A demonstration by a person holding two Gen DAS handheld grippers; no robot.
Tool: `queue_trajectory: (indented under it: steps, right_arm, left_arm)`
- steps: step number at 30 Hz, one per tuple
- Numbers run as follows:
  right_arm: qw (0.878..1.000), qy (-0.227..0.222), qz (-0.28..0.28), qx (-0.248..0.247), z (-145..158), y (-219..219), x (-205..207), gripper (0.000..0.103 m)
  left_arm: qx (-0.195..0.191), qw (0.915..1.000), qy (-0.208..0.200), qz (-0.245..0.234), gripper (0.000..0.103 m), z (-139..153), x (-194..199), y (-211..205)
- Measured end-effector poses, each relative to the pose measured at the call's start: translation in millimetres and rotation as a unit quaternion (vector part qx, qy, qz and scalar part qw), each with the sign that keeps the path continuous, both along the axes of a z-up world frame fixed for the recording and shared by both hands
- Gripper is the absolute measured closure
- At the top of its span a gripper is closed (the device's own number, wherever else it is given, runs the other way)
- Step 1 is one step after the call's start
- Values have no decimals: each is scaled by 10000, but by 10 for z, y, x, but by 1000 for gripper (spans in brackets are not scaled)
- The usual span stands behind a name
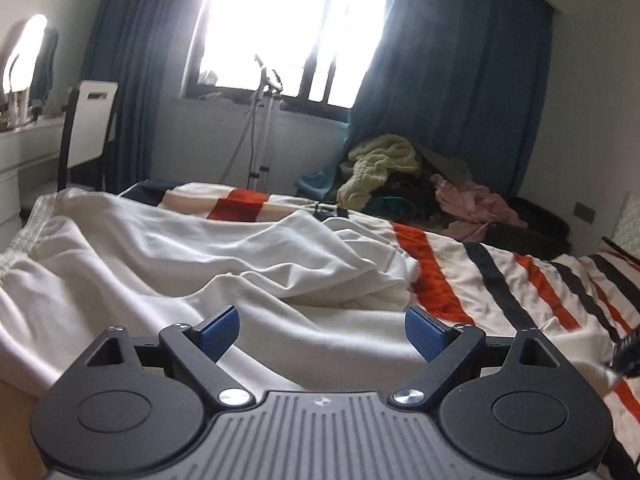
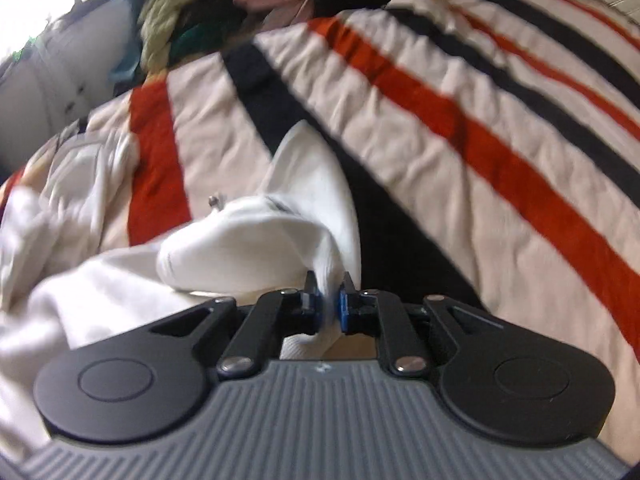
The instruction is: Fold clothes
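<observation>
A white garment (image 1: 180,256) with an elastic waistband at its left edge lies rumpled across the striped bed cover (image 1: 520,280). My left gripper (image 1: 322,334) is open and empty, low over the near part of the garment. In the right wrist view my right gripper (image 2: 329,304) is shut on a bunched corner of the white garment (image 2: 248,240), held just above the striped cover (image 2: 460,140). The right gripper's tip also shows at the right edge of the left wrist view (image 1: 626,354).
A pile of other clothes (image 1: 400,176), yellow-green, pink and dark, sits at the far end of the bed below blue curtains (image 1: 460,80). A white chair (image 1: 90,128) and dresser stand at far left. A garment steamer stand (image 1: 264,120) is under the window.
</observation>
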State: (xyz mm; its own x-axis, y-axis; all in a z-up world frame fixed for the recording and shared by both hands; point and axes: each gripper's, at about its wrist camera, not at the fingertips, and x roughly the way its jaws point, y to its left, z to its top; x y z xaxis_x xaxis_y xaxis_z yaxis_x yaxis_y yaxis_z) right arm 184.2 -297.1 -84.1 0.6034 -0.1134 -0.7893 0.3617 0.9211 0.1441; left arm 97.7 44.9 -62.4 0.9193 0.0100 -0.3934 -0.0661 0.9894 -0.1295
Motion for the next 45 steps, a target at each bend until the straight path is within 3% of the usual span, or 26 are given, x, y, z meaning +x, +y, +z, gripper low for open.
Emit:
queue_trajectory:
  steps: [3, 5, 7, 8, 11, 17, 24, 30, 34, 36, 38, 39, 42, 45]
  right_arm:
    - [9995, -40, 249, 174, 18, -15, -145, 85]
    - [9964, -93, 839, 63, 0, 49, -201, 69]
    - [9887, -177, 1481, -126, -43, 129, -276, 36]
    - [9823, -219, 1832, -338, -113, 198, -340, 32]
    - [9748, -166, 2137, -614, -282, 309, -422, 32]
    - [9785, -823, 1621, -969, -255, 235, -451, 32]
    - [9523, -1029, 2082, -1982, -433, 447, -230, 32]
    - [9384, -1170, 2358, -2239, -562, 537, -70, 32]
    - [9293, -1267, 2523, -2380, -643, 584, 34, 33]
    - [9328, -1342, 2443, -2285, -627, 543, 42, 39]
    - [9385, -1425, 2309, -2136, -591, 479, 35, 63]
    - [9412, -1467, 2242, -2060, -574, 448, 32, 81]
    - [9485, -1590, 2038, -1833, -521, 353, 23, 90]
    - [9601, -1914, 1439, -1448, -388, 113, -36, 91]
  left_arm:
    - [181, 9998, 117, -29, 12, -55, -34, -62]
    - [181, 9995, 276, 0, 12, -93, -41, -63]
    - [61, 9992, 395, 61, 12, -108, -50, -47]
    - [34, 9991, 400, 94, 11, -114, -60, -42]
    - [-53, 9986, 487, 187, 10, -123, -64, -40]
    - [28, 9979, 606, 246, 9, -168, -9, -109]
    - [102, 9963, 775, 368, 9, -261, 103, -192]
    - [214, 9953, 826, 467, 9, -333, 145, -202]
    - [225, 9934, 958, 595, 9, -382, 171, -170]
    - [212, 9930, 988, 612, 9, -384, 175, -163]
    - [254, 9930, 983, 607, 9, -382, 171, -178]
    - [287, 9930, 974, 601, 9, -381, 166, -190]
    - [331, 9929, 983, 577, 9, -386, 160, -209]
    - [333, 9928, 992, 575, 9, -388, 158, -208]
